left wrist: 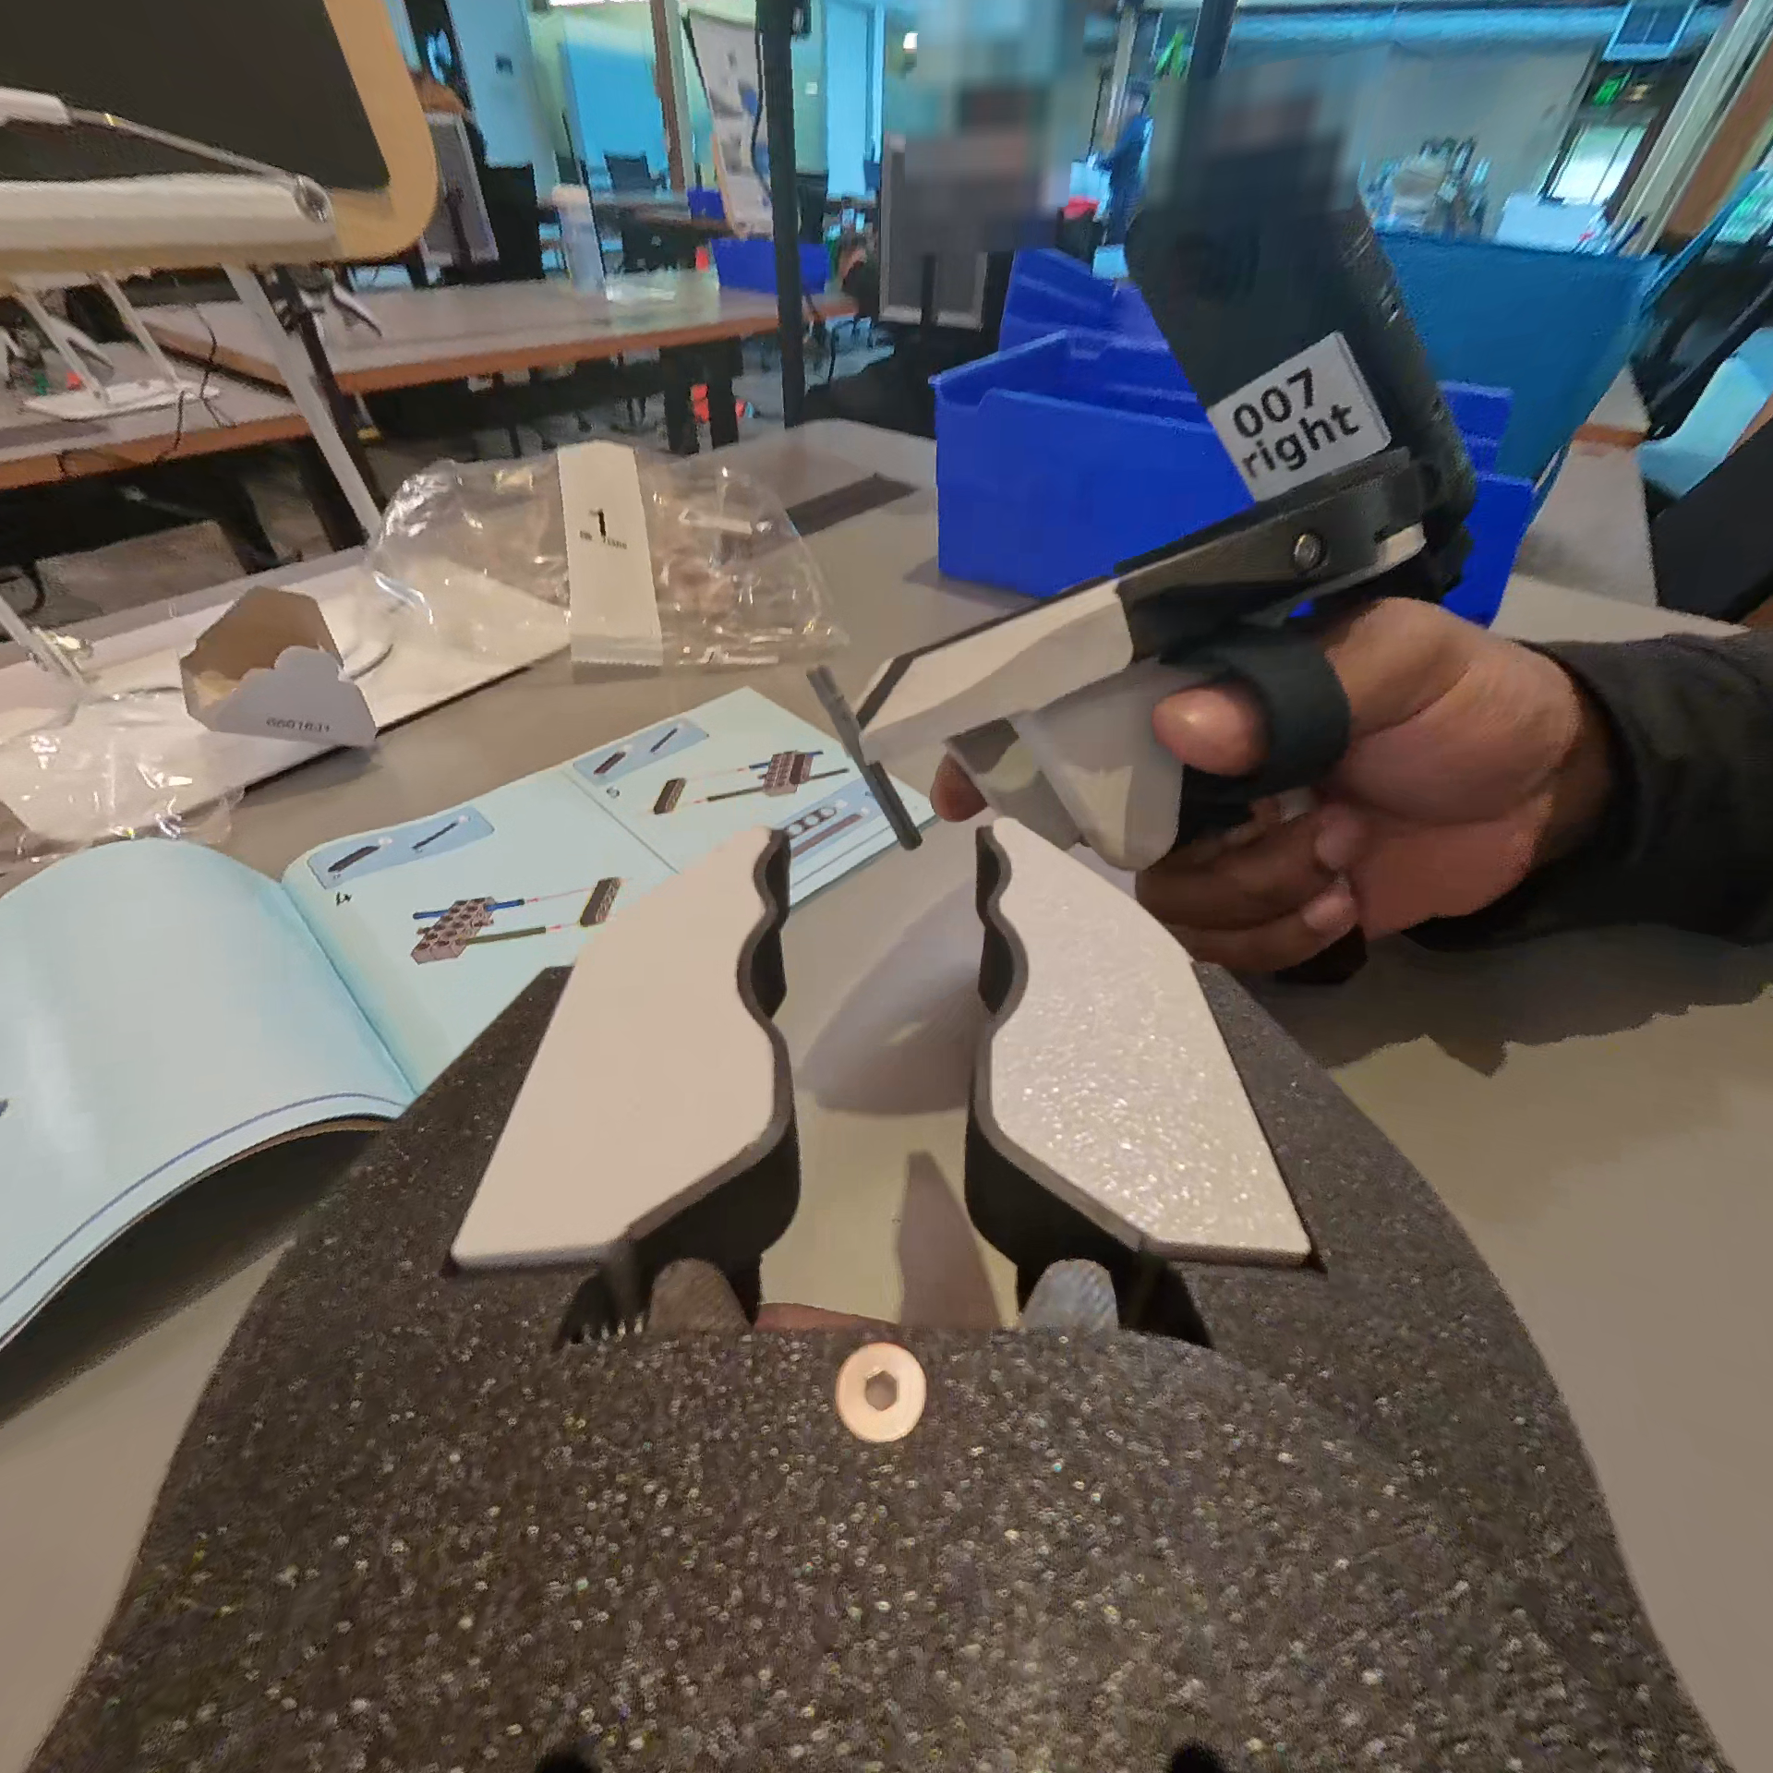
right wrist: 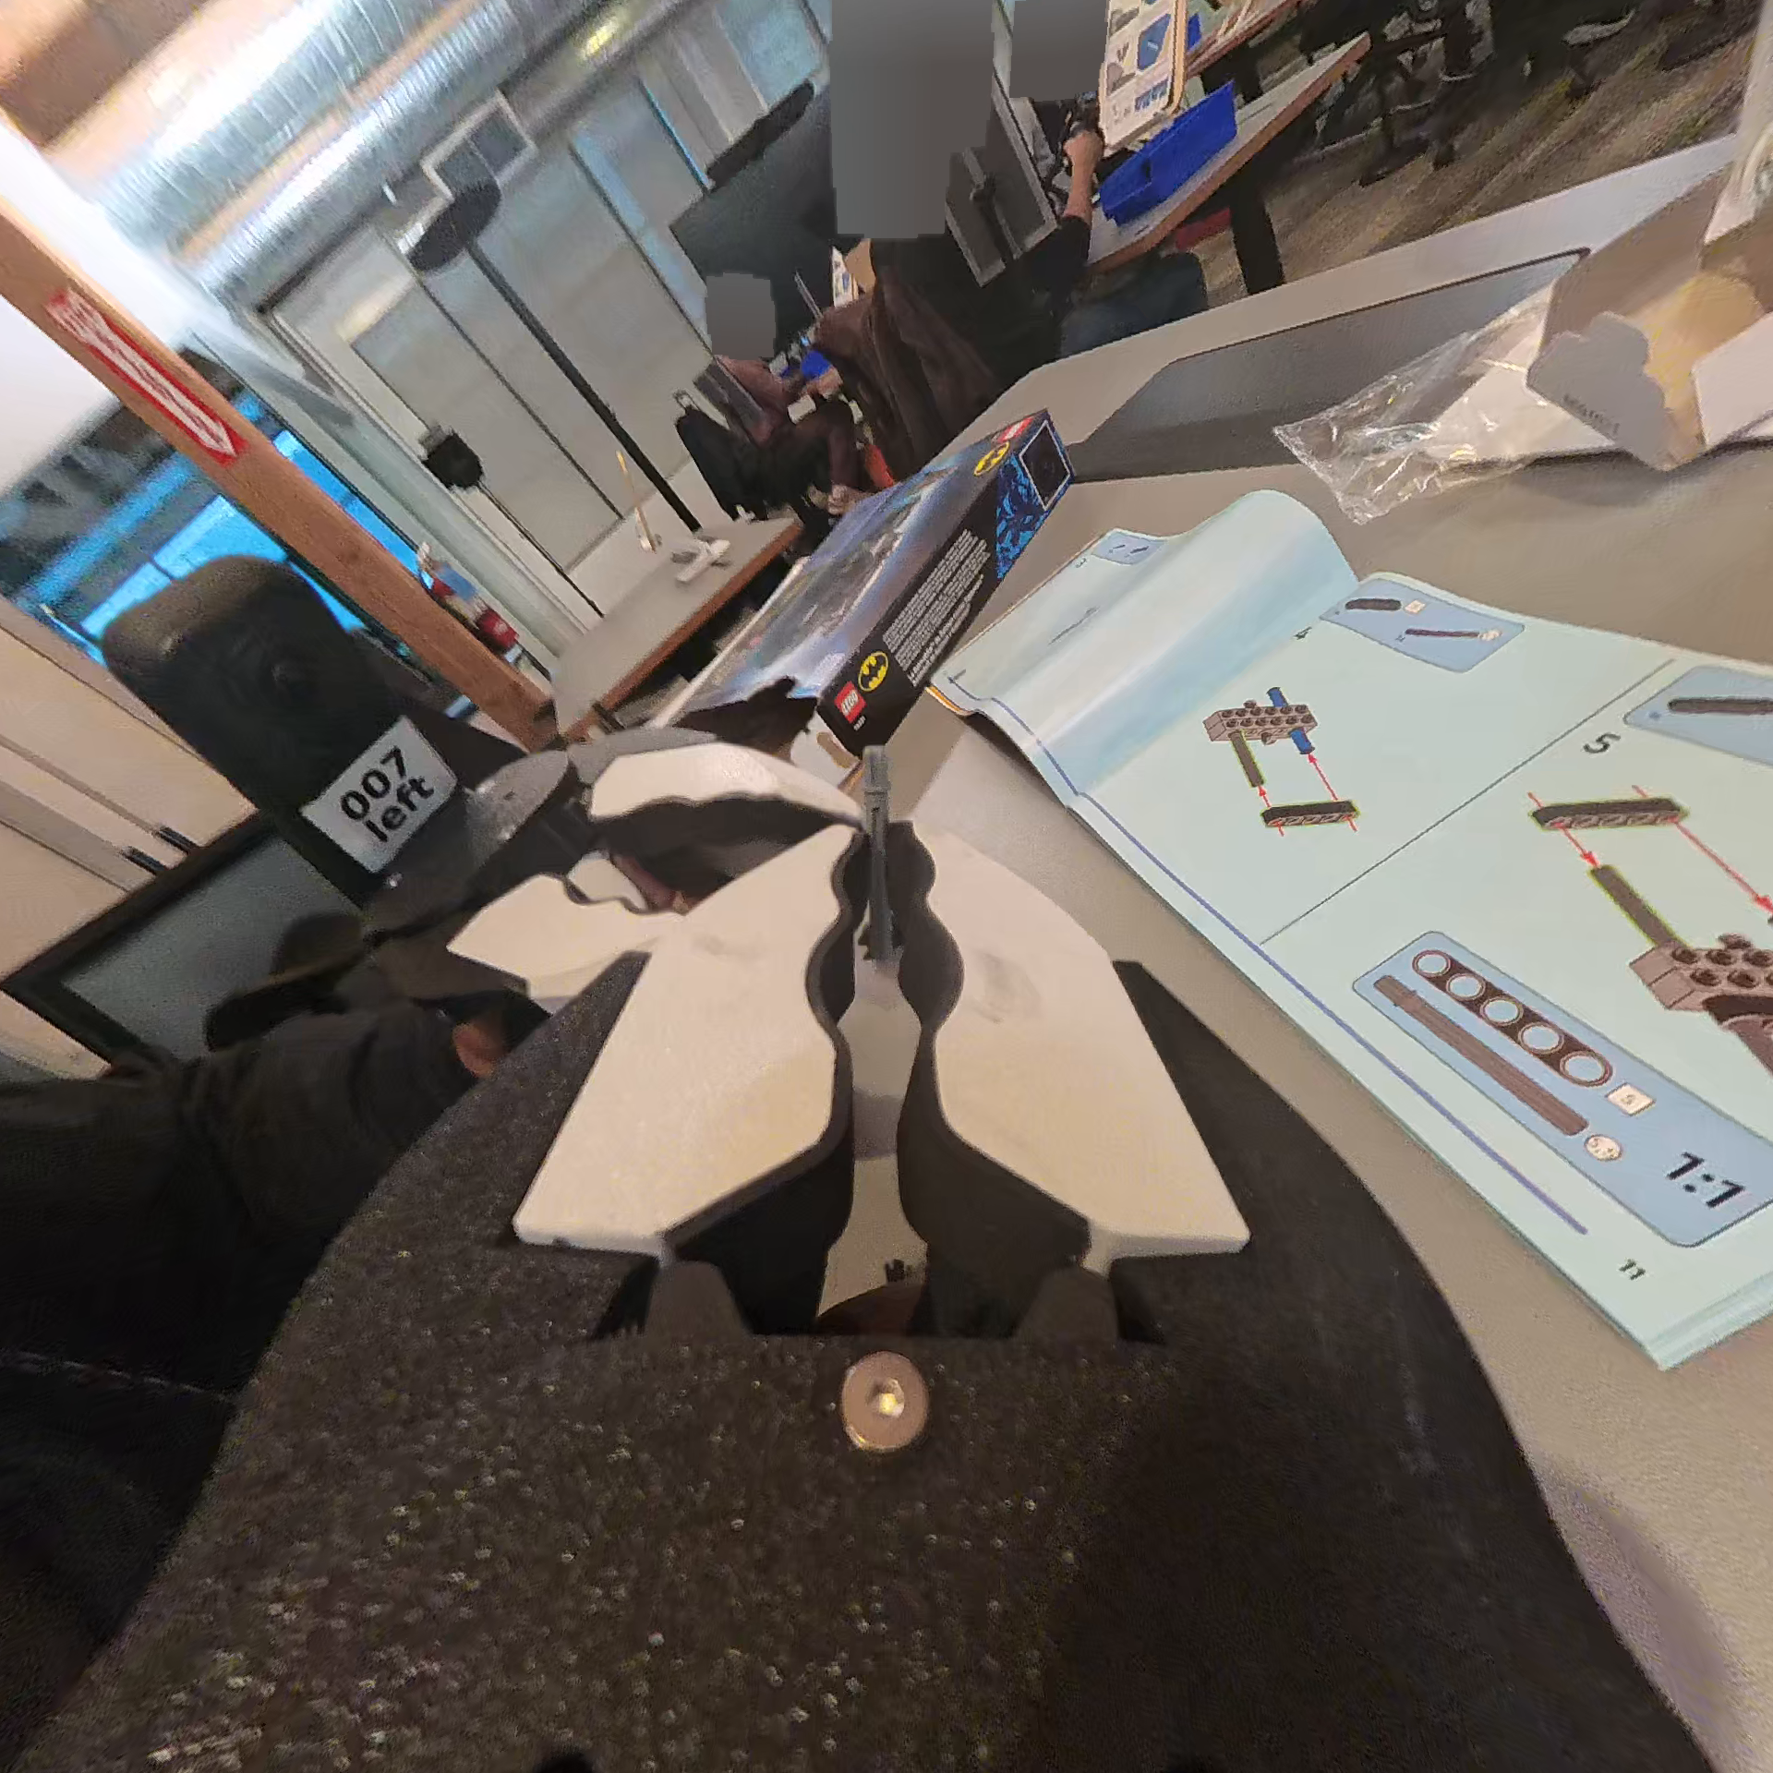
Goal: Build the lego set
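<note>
Grey worktable (left wrist: 1535, 1151) in open office, booklet (left wrist: 480, 892) lying open as landmark. Beyond booklet: clear plastic bag (left wrist: 595, 556) with paper strip and small bits inside, contents too blurry to name; torn-open cardboard box (left wrist: 278, 672) left of bag, inside hidden. Blue bins (left wrist: 1055, 480) right of booklet, contents hidden. Dark printed toy box (right wrist: 921, 595) at booklet's far end. Right gripper (right wrist: 878, 863) clamped on thin dark grey rod (left wrist: 863, 758), held above booklet's edge. Left gripper (left wrist: 883, 854) spread open, nothing between fingers, just beside rod.
</note>
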